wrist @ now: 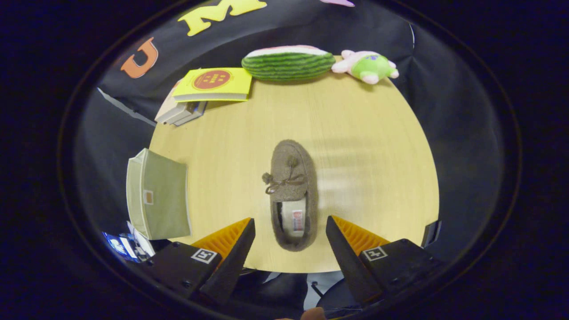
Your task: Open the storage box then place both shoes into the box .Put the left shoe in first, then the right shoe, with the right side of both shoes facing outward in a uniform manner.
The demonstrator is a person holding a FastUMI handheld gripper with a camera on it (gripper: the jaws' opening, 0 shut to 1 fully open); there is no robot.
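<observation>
At the centre of the frame a grey-brown shoe lies on the desk, toe pointing away, heel between the tips of the gripper, whose fingers stand wide apart and hold nothing. The green storage box sits at the left. To grip well, I'd lower straight over the heel and close on both side walls evenly.

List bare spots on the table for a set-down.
Bare table beyond the shoe; also between shoe and box. Crowded by the books, watermelon, plush. Gripper fingers open astride the shoe's heel.
</observation>
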